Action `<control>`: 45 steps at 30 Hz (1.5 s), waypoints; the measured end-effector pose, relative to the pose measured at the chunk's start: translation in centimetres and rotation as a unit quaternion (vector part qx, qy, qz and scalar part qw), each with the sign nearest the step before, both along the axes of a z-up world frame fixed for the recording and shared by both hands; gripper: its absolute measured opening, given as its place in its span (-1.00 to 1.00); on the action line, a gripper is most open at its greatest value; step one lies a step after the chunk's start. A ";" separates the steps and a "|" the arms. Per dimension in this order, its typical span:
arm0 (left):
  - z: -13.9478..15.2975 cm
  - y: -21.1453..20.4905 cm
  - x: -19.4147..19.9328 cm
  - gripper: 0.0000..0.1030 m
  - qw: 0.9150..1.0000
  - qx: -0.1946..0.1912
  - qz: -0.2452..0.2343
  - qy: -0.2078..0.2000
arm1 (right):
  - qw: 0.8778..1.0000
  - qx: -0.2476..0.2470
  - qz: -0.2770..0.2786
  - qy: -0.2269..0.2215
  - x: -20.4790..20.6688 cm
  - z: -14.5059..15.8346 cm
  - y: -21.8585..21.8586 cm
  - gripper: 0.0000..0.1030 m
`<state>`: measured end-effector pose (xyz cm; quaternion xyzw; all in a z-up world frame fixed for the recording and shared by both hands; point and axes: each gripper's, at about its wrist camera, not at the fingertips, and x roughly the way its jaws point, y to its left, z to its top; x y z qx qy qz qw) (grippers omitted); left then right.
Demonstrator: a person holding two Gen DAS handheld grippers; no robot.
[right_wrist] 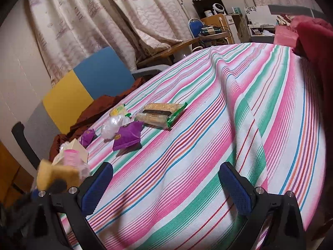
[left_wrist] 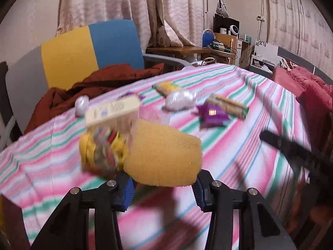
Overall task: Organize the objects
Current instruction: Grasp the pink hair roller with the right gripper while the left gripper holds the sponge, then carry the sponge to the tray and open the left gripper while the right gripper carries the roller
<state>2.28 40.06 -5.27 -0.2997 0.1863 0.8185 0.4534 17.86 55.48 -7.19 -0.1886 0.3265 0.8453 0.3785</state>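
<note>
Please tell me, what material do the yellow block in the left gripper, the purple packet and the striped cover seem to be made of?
Yellow block: likely sponge foam, matte with a grainy, porous surface and rounded edges.
Purple packet: thin plastic or foil film, slightly glossy, with crimped zigzag ends.
Striped cover: woven cloth, matte, with visible weave and soft folds.

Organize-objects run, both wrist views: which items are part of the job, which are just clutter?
Job items:
- yellow sponge, between the left gripper jaws
- purple packet
- green-ended biscuit pack
- clear plastic bag
- cream box

Just lying about:
- blue and yellow chair
- rust-brown cloth
- curtains
</note>
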 end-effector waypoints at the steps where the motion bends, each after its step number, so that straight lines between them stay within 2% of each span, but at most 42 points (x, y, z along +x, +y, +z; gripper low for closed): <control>1: -0.5 -0.5 0.0 -0.11 1.000 -0.001 0.001 -0.005 | 1.000 0.004 0.012 -0.003 -0.3 0.3 -0.3 1.00; 5: -0.9 -2.1 -0.9 -0.12 0.999 0.017 0.009 -0.047 | 0.993 0.032 0.108 0.027 -2.7 3.1 -2.0 0.99; 7: -1.3 -2.2 -1.1 -0.12 0.998 0.017 0.009 -0.058 | 0.986 0.025 0.162 0.033 -4.9 4.5 -2.4 0.99; 11: -2.1 -2.3 -1.3 -0.12 0.997 0.012 0.011 -0.071 | 0.965 -0.015 0.261 -0.004 -11.3 5.5 -2.6 0.97; 15: -2.4 -2.5 -1.7 -0.12 0.996 0.016 0.014 -0.084 | 0.951 -0.026 0.304 -0.052 -15.8 3.9 -2.7 0.73; 16: -2.4 -2.5 -1.8 -0.12 0.996 0.017 0.014 -0.086 | 0.948 -0.032 0.311 -0.063 -16.6 3.3 -2.7 0.60; 18: -2.4 -2.5 -1.8 -0.12 0.996 0.017 0.013 -0.088 | 0.943 -0.051 0.322 -0.061 -17.6 2.1 -2.4 0.42; 19: -2.5 -2.5 -1.9 -0.12 0.996 0.017 0.013 -0.089 | 0.942 -0.064 0.324 -0.050 -17.8 1.4 -2.2 0.26; 21: -2.5 -2.4 -1.9 -0.12 0.996 0.018 0.012 -0.091 | 0.941 -0.080 0.327 -0.018 -17.5 0.8 -1.7 0.07; 23: -2.6 -2.5 -2.3 -0.38 0.995 0.016 0.025 -0.092 | 0.946 -0.085 0.314 0.001 -16.9 0.5 -1.4 -0.07; 24: -2.6 -2.6 -2.5 -0.41 0.995 0.020 0.028 -0.097 | 0.949 -0.081 0.304 0.010 -16.5 0.6 -1.4 -0.23; 28: -2.6 -3.1 -3.3 -0.54 0.992 0.034 0.034 -0.116 | 0.970 -0.065 0.232 0.010 -14.3 1.1 -0.3 -0.27; 31: -2.5 -2.9 -3.0 -0.53 0.994 0.027 0.035 -0.104 | 0.975 -0.068 0.210 0.019 -12.6 0.8 0.1 -0.27; 38: -1.7 -4.1 -2.0 -0.08 0.991 0.040 0.025 -0.128 | 0.973 -0.074 0.211 0.056 -10.3 0.1 -0.7 -0.29; 40: -1.4 -4.5 -1.1 -0.03 0.991 0.042 0.010 -0.127 | 0.972 -0.078 0.211 0.066 -9.9 -0.1 -0.6 -0.29; 43: -0.8 -5.2 -0.1 0.32 0.989 0.056 -0.028 -0.133 | 0.971 -0.080 0.214 0.069 -10.1 -0.3 -0.7 -0.29; 45: 0.0 -5.6 0.4 0.39 0.986 0.080 -0.045 -0.141 | 0.971 -0.078 0.216 0.069 -10.2 -0.3 -0.7 -0.28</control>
